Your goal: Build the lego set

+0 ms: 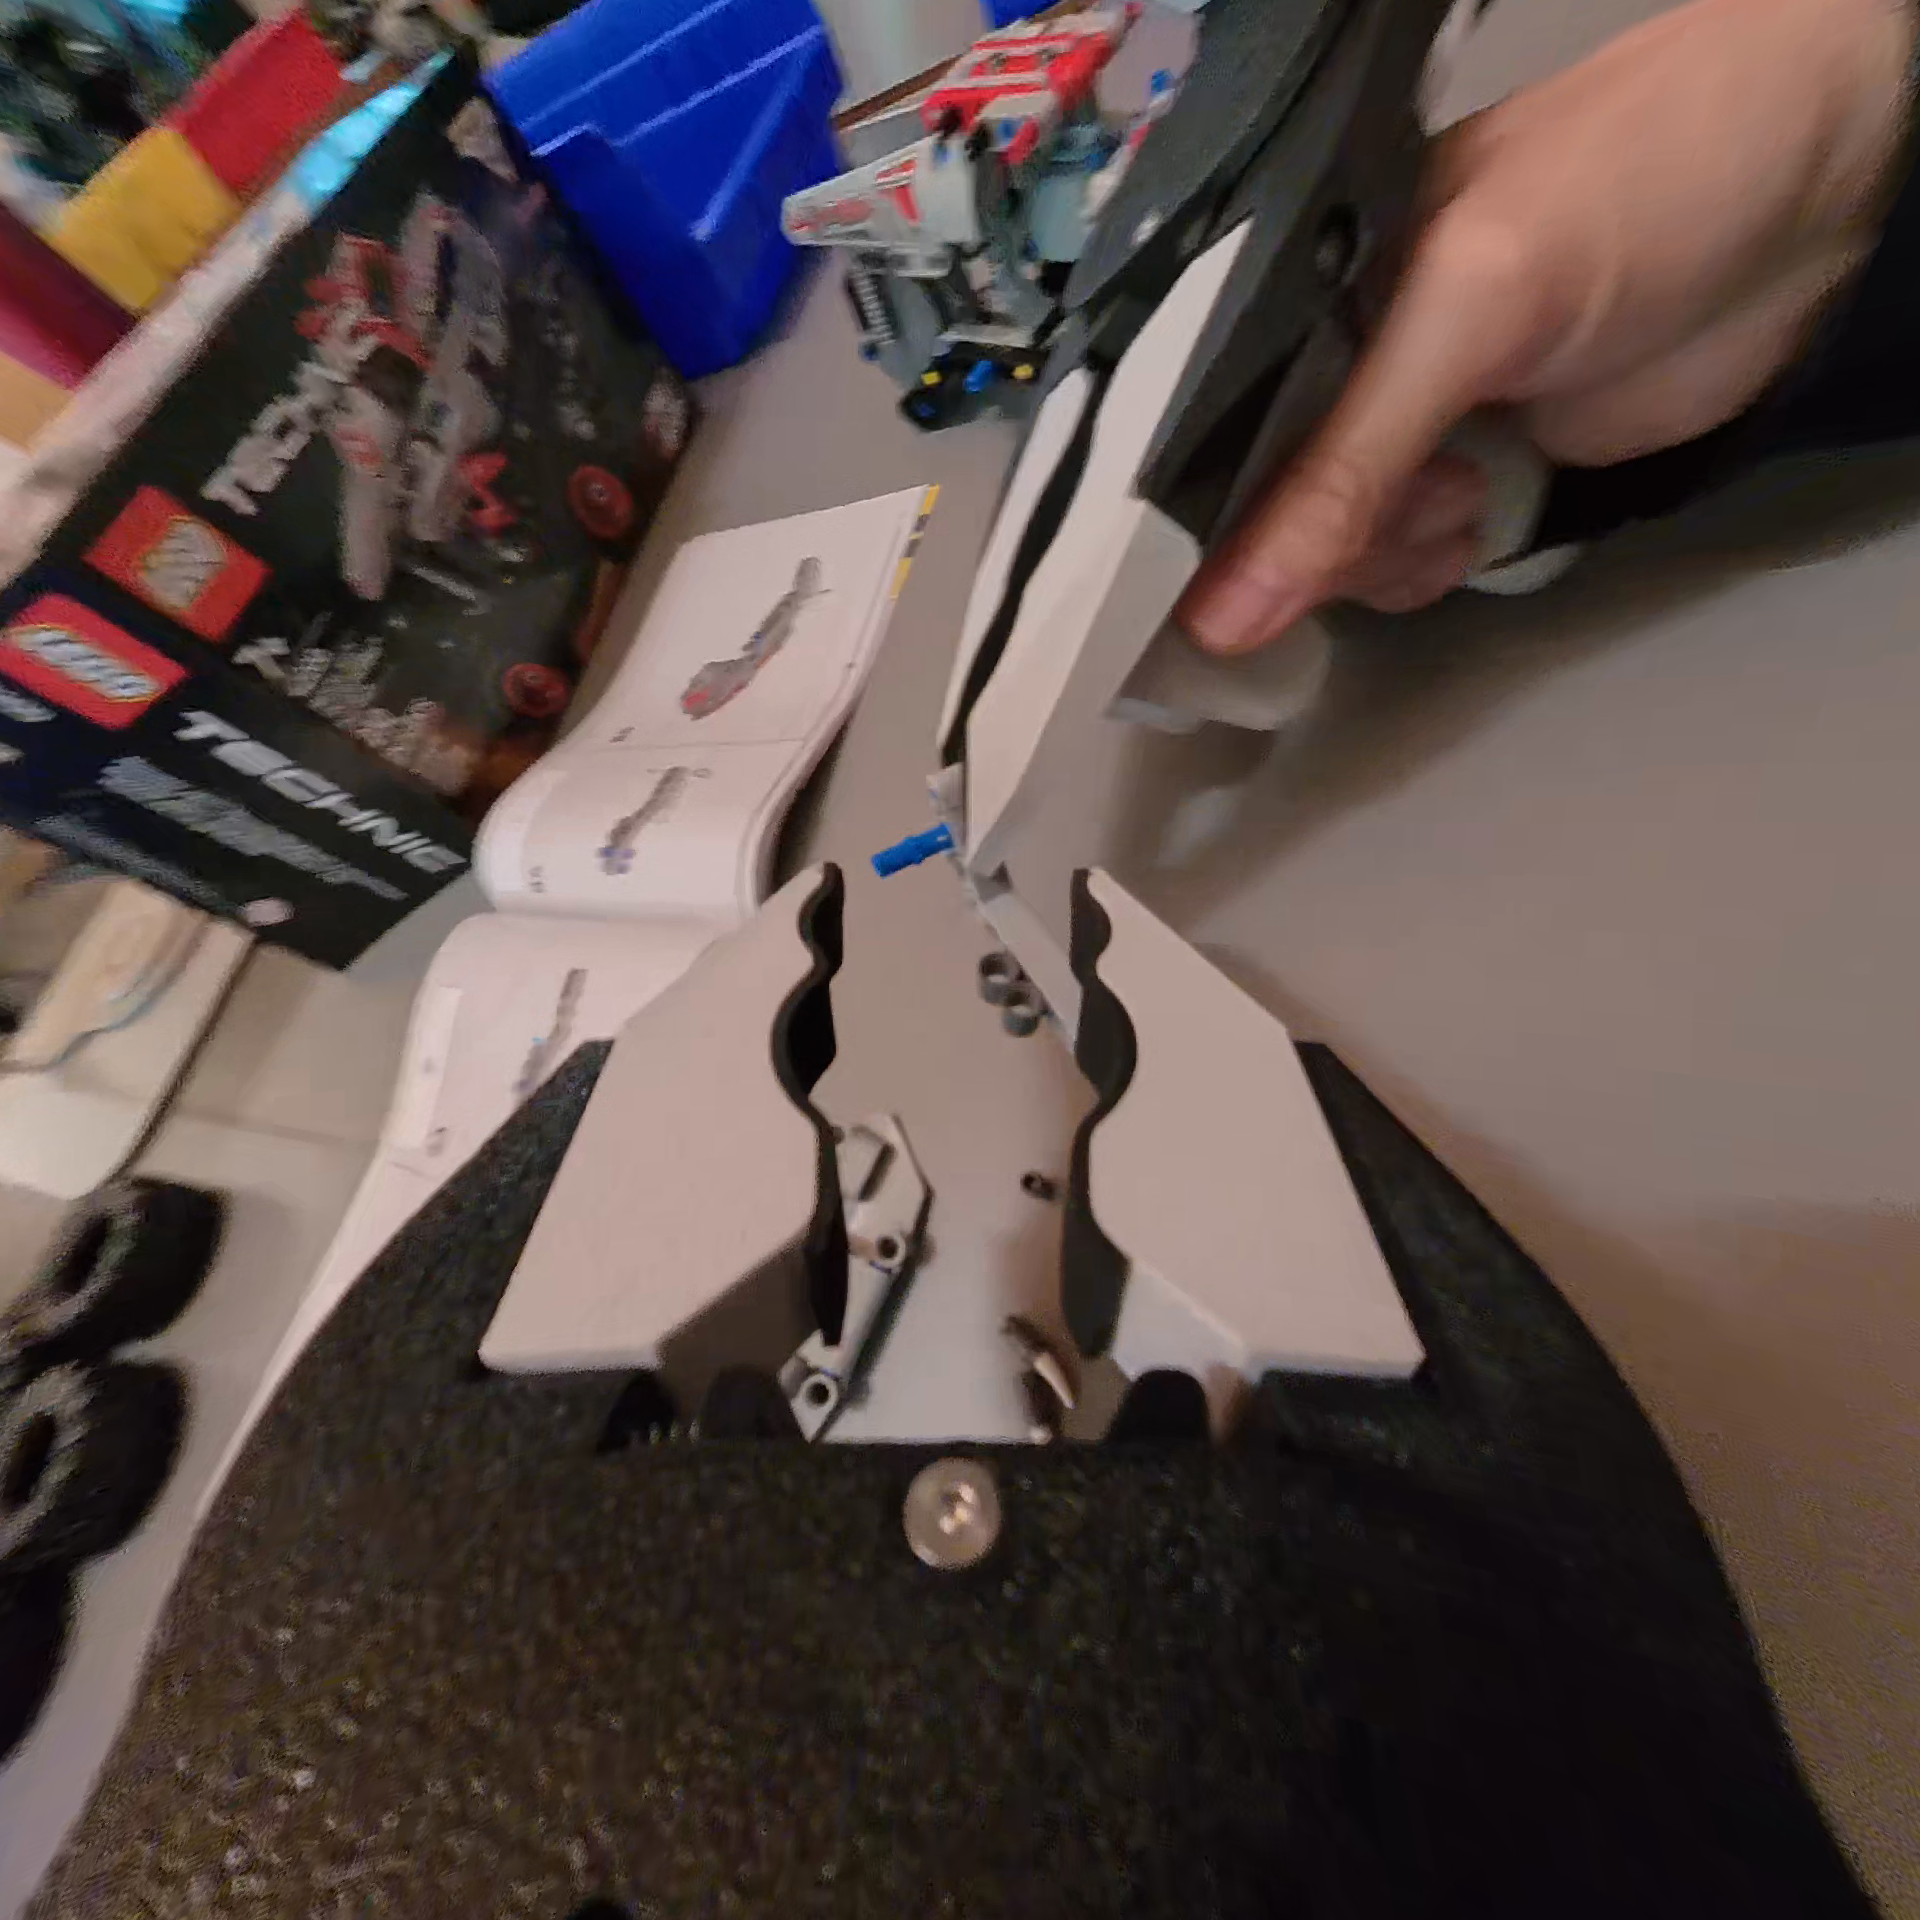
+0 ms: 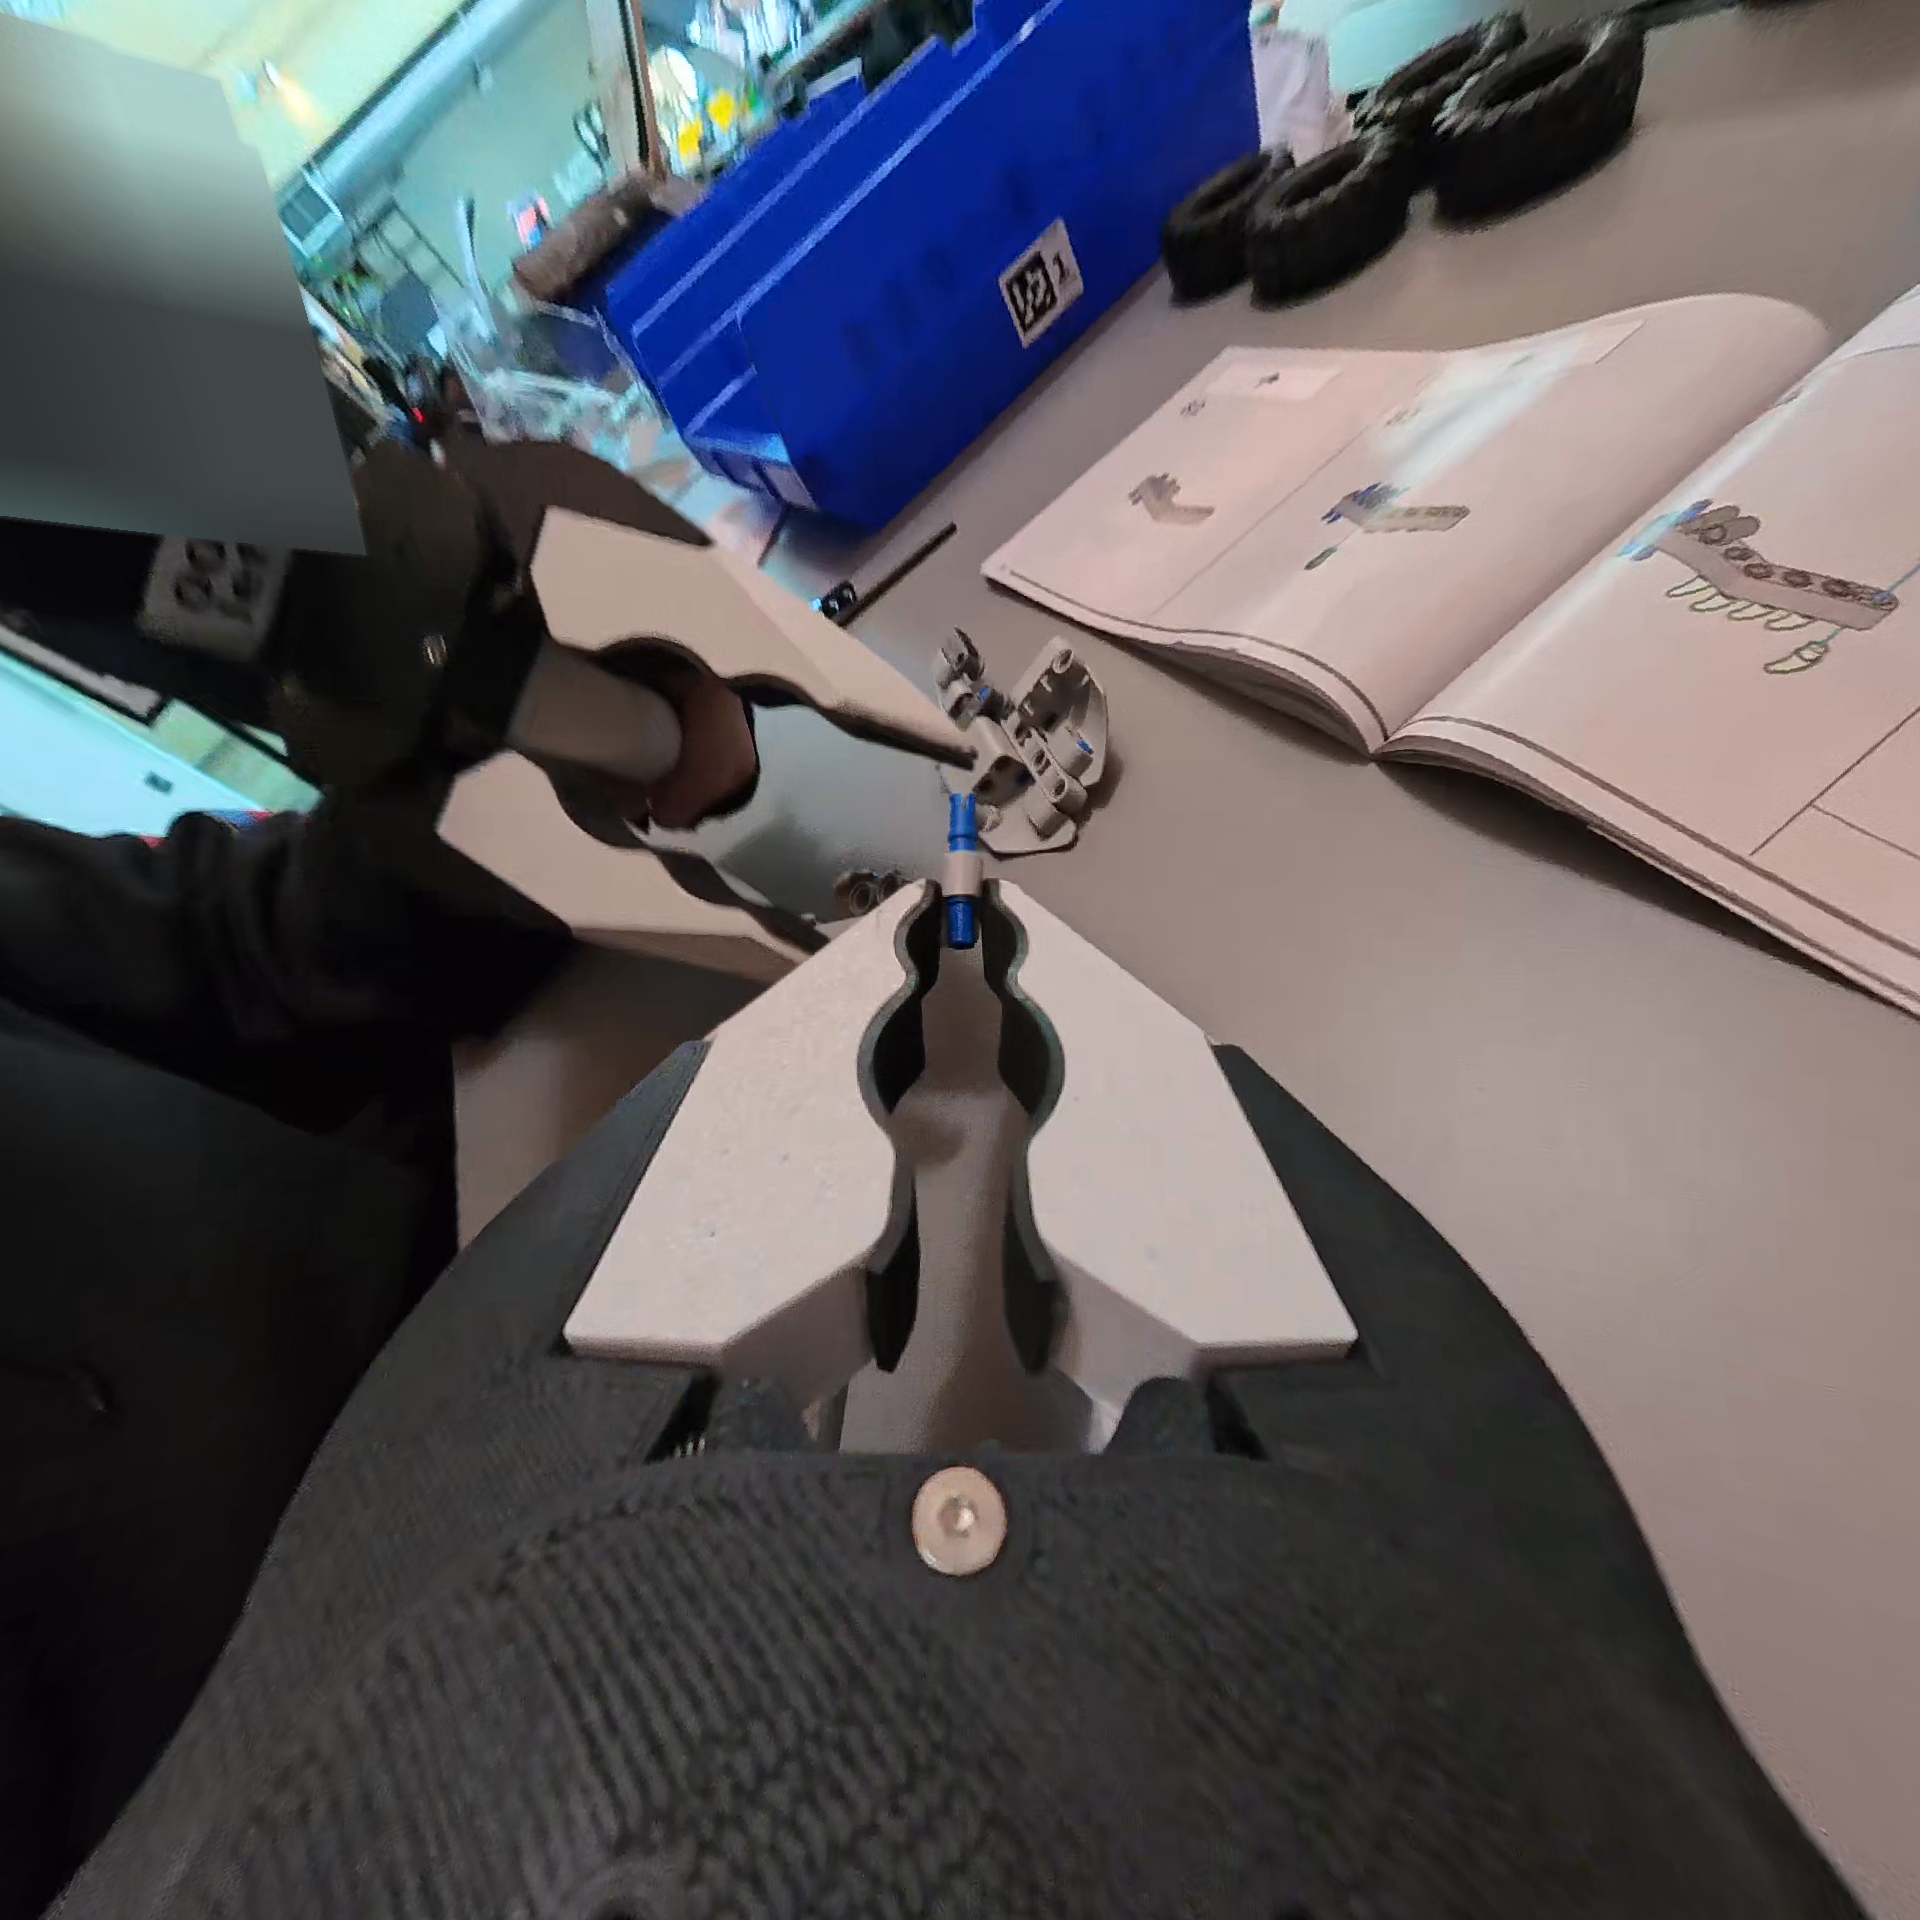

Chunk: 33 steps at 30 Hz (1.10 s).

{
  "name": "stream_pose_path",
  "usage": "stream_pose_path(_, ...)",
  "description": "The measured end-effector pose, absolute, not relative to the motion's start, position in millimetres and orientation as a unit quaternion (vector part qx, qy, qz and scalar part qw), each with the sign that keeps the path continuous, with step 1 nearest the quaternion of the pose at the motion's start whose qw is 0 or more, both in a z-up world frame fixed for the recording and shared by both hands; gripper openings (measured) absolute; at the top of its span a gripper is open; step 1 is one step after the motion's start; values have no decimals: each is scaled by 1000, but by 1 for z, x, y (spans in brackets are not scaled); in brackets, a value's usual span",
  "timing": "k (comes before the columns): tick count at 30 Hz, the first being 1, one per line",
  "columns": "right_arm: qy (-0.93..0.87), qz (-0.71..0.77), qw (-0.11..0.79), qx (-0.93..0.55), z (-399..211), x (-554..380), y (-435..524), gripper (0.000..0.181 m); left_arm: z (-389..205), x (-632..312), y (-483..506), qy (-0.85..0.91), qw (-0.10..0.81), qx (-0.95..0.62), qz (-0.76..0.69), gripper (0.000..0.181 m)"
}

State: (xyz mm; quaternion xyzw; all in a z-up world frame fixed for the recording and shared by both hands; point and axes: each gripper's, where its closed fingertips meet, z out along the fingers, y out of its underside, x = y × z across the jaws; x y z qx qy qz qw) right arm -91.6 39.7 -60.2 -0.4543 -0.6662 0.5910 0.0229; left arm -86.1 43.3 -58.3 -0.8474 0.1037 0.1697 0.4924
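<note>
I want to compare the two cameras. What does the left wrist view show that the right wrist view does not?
Only the left wrist view: the set's box and a half-built model. Only the right wrist view: the grey assembly's studded face and a grey sleeve on the blue pin. Both: blue pin, open booklet, blue bin, black tyres.

Both wrist cameras look low and close along their fingers, from opposite sides, sharing the booklet and table.
</note>
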Motion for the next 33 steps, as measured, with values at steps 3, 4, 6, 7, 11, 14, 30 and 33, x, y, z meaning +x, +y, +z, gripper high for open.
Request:
stream_pose_path(3,-640,612,16,-464,-55,-90,39,6,-55,-89,46,121,485,-833,237,35)
stream_pose_path(4,-632,618,17,-467,-53,-90,40,6,-54,-87,47,120,490,-829,243,31)
stream_pose_path(6,-622,626,19,-470,-50,-91,41,6,-52,-88,47,117,493,-824,254,29)
stream_pose_path(7,-620,627,18,-472,-50,-91,41,6,-51,-90,47,111,493,-823,260,27)
stream_pose_path(11,-622,623,24,-474,-51,-92,41,6,-50,-90,48,101,500,-821,256,25)
stream_pose_path(14,-634,611,32,-473,-54,-92,39,6,-52,-90,49,96,499,-822,255,24)
stream_pose_path(30,-644,595,68,-475,-55,-93,35,6,-54,-87,47,124,509,-816,244,14)
stream_pose_path(33,-635,605,59,-477,-54,-94,38,6,-52,-86,50,117,521,-811,241,15)
